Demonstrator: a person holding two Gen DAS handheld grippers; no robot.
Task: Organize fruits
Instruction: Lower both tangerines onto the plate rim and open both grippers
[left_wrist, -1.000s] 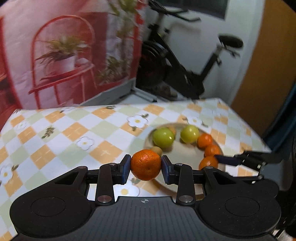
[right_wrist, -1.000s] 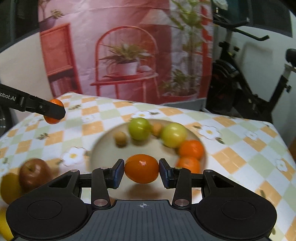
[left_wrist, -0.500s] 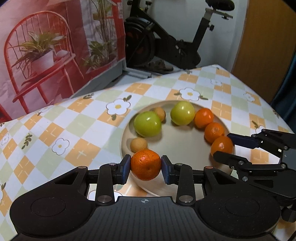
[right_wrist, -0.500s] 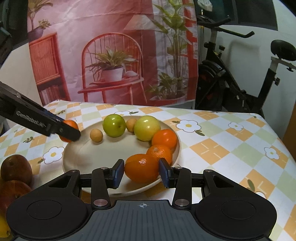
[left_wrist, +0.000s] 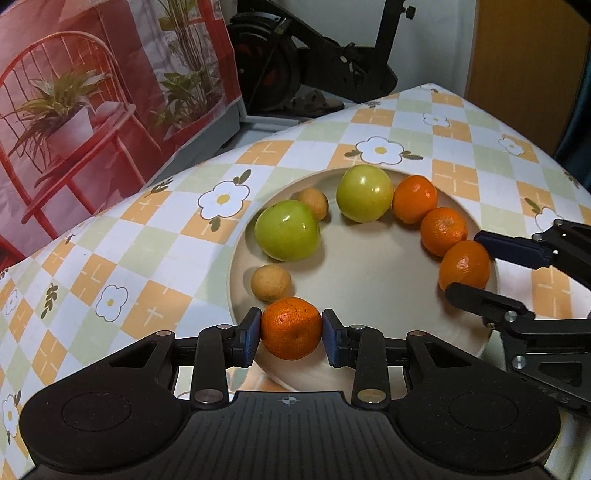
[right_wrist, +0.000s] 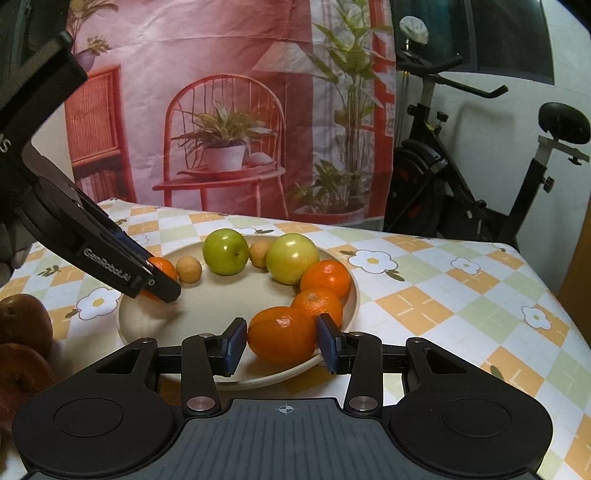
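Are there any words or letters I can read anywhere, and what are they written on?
"GenRobot.AI": white letters on the side of the left gripper, seen from the right wrist.
"AS": end of a cut-off word on that gripper's body, at the picture's left edge.
Faint raised letters on the right gripper, at the lower right edge of the left wrist view: too dim to read.
Nothing readable on the fruit, plate, tablecloth or backdrop.

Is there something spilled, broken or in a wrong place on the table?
Nothing spilled or damaged. The fruit sits in a neat arc along the plate rim. Only the dark red apples lie off the plate, on the tablecloth at the left edge of the right wrist view.
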